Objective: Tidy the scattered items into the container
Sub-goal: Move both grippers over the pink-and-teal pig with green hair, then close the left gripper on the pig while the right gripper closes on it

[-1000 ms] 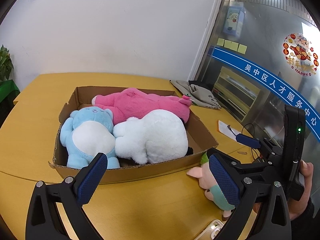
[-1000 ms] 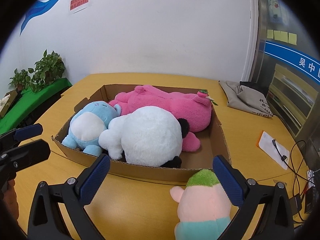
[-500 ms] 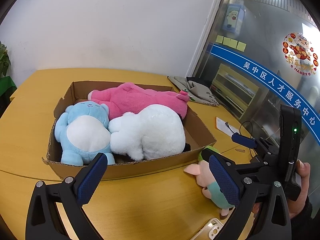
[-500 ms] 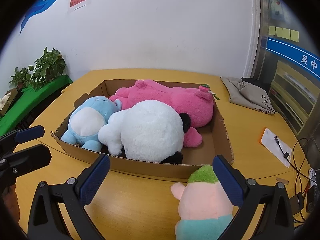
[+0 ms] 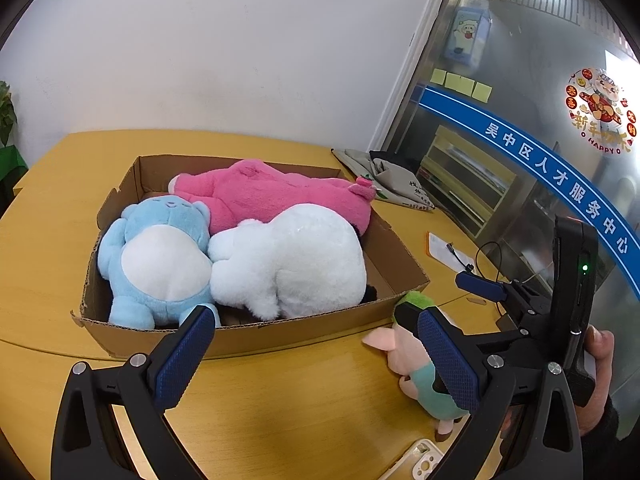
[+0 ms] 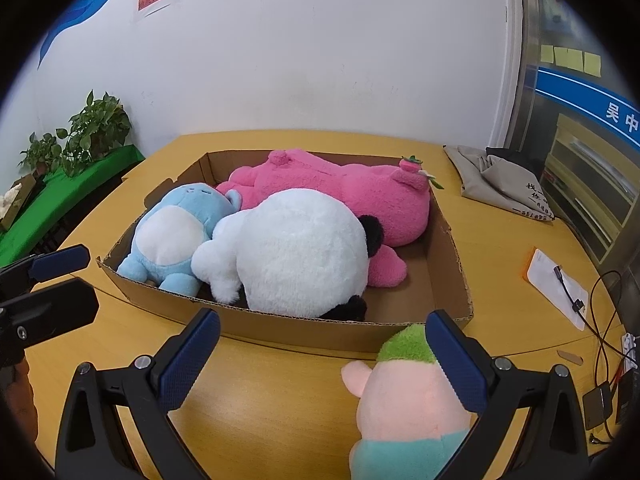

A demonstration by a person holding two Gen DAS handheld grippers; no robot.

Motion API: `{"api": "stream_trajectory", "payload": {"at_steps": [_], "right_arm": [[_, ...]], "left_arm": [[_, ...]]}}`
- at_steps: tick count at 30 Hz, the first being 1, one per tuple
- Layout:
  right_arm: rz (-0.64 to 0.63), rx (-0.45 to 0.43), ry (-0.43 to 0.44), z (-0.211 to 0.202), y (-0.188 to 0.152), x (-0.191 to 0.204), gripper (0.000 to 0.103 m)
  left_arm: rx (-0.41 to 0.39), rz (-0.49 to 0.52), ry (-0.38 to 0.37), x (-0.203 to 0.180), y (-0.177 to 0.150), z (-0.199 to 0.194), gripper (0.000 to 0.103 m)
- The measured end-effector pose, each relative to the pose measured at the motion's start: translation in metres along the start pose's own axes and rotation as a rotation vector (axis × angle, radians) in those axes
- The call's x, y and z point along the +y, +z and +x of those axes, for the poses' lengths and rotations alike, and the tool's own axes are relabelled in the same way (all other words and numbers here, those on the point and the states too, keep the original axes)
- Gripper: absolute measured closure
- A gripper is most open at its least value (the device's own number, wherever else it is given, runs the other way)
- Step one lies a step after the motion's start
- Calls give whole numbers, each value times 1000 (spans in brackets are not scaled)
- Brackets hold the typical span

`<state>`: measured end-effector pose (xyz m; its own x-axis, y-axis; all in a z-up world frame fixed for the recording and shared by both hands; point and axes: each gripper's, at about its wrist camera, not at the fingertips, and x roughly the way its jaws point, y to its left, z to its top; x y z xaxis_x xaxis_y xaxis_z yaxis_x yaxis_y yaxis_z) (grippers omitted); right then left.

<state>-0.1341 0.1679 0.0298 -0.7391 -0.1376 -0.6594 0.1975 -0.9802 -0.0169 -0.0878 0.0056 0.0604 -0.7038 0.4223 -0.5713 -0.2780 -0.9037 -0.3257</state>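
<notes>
A box [image 6: 448, 236] sat on the yellow table [image 6: 280, 392], and three soft toys lay inside it. From the right wrist view, the blue toy [image 6: 176, 236] was at 9 o'clock in the box, the white toy [image 6: 296, 252] was in the middle touching it, and the pink toy [image 6: 352, 196] lay behind them at 12 o'clock. The left gripper [image 5: 312, 360] was wide open and held nothing. The right gripper [image 6: 324, 360] was wide open too. The little pig toy [image 6: 404, 396] stood on the table at 5 o'clock, just outside the box, touching the right finger [image 6: 456, 364] on its inner side.
</notes>
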Motion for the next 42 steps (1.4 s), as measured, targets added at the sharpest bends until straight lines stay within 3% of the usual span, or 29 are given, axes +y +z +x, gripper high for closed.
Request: {"api": "stream_trajectory", "payload": {"at_steps": [5,10,14,18,24,26,31,33,39,42], "right_arm": [[28,-15,7,-7,-4,-12,1],[29,-20,4,-28,-34,-41,1],[57,66,5,-37,-65,-72,1],[24,163,-3,-25,-96,-77,1],[75,206,60,-8,-117,-85,5],[71,201,94,-6,-120,-86,17],[28,203,115,-7,-134,-86,28],[23,196,127,-10,-139,-86,31],[39,151,156,-23,-145,-89,37],[18,104,138,-33,-139,-86,38]], "left_arm": [[23,-5,-15,-5,0,8,0],[69,9,-75,-22,1,29,0],[155,21,-189,-47,-2,65,0],[251,32,-272,-73,-6,113,0],[324,53,-303,-98,-3,178,0],[337,70,-309,-103,-3,184,1],[423,77,-375,-112,-22,195,8],[448,85,-399,-117,-32,199,17],[433,116,-433,-128,-30,192,28],[386,124,-451,-129,-15,177,30]]}}
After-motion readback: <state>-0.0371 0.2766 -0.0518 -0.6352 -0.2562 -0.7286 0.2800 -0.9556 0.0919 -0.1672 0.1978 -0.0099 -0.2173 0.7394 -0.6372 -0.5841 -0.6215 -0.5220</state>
